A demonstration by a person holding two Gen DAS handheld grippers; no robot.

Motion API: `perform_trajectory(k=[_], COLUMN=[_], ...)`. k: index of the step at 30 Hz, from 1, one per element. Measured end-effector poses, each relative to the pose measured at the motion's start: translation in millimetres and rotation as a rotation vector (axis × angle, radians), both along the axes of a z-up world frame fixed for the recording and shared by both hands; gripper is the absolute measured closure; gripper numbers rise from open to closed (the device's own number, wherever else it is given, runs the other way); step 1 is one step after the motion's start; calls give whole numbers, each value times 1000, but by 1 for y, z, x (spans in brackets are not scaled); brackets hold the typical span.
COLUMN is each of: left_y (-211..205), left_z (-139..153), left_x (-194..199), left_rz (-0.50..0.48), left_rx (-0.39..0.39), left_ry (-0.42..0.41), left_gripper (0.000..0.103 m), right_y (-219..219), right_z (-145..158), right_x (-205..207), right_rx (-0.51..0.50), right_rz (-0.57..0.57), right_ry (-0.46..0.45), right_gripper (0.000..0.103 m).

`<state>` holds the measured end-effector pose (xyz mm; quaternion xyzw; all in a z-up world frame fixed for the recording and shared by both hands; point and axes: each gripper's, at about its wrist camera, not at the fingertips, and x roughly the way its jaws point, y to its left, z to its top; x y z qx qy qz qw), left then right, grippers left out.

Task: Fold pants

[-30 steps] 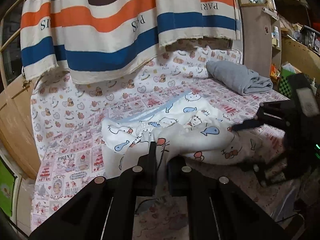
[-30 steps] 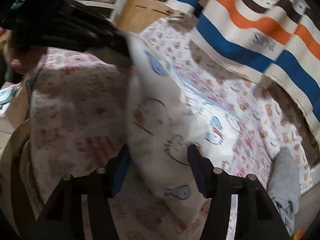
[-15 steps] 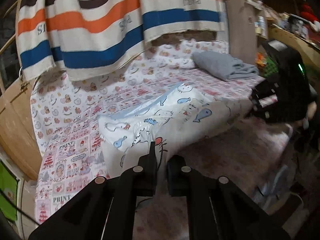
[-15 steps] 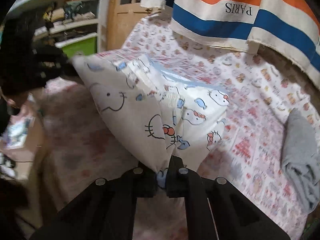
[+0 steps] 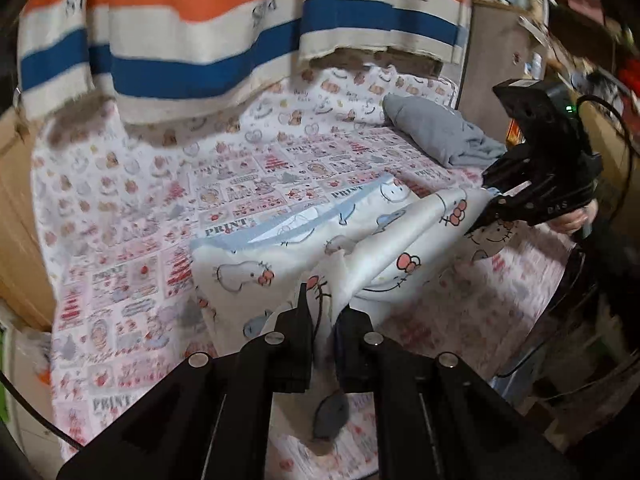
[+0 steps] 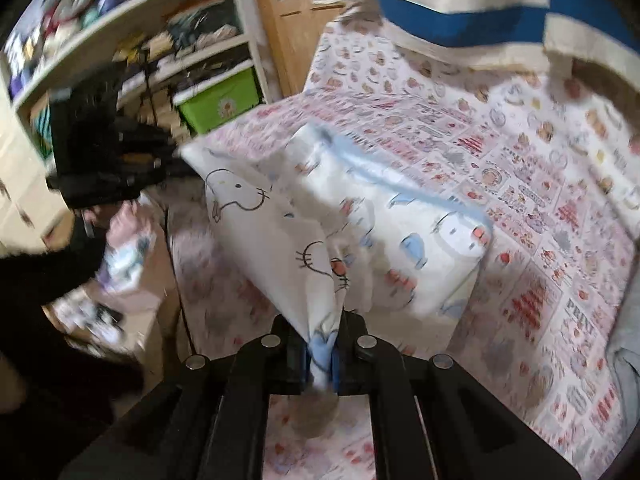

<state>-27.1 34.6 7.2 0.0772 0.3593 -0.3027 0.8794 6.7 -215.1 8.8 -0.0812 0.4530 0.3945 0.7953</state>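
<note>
Both tongs — left (image 5: 325,320), right (image 6: 320,354) — clamp the pants (image 5: 280,264).

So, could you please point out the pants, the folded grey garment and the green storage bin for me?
pants (image 5: 360,248): left wrist view, middle of the lifted white cartoon-print cloth.
folded grey garment (image 5: 436,132): left wrist view, its top surface.
green storage bin (image 6: 220,100): right wrist view, its front face.

We see the pants (image 5: 360,240) lying on the bed (image 5: 140,280), near its front edge. A folded cloth (image 5: 436,136) sits behind them to the right. A striped blanket (image 5: 200,40) hangs behind the bed.
</note>
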Motion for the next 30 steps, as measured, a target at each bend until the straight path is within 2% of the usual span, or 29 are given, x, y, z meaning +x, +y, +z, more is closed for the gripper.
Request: perform_trajectory(k=[2, 6, 10, 15, 16, 18, 19, 20, 21, 22, 24, 27, 30], left_y=[-3, -13, -18, -17, -14, -9, -6, -2, 3, 8, 17, 30, 40], left_z=[0, -4, -12, -17, -18, -21, -22, -24, -25, -26, -26, -21, -17], left_x=[17, 46, 71, 102, 106, 112, 114, 115, 116, 116, 116, 110, 100], left_rz=[2, 4, 16, 34, 45, 67, 80, 98, 113, 124, 148, 159, 179], left_rx=[28, 84, 71, 50, 42, 33, 27, 18, 4, -9, -41, -85, -120], left_ry=[5, 18, 39, 75, 82, 89, 91, 93, 95, 100, 117, 105, 99], left_gripper=[95, 94, 94, 86, 85, 77, 75, 72, 72, 71, 62, 61, 52], right_y=[-2, -2, -1, -8, -11, -20, -24, -30, -37, -43, -56, -71, -73], right_z=[0, -4, -15, -29, -30, -29, -28, -26, -24, -22, -18, -13, -9], right_x=[20, 54, 75, 95, 97, 102, 103, 103, 104, 103, 101, 91, 71], right_rx=[9, -33, -54, -56, -56, -54, -53, -51, -47, -41, -43, -30, 6], right_rz=[6, -43, -57, -112, -130, -185, -214, -251, -288, -321, -401, -474, -472], right_ry=[30, 27, 39, 66, 70, 58, 37, 6, -26, -49, -95, -157, -173], right_gripper=[97, 97, 97, 96, 94, 70, 63, 50, 46, 46, 47, 47, 47])
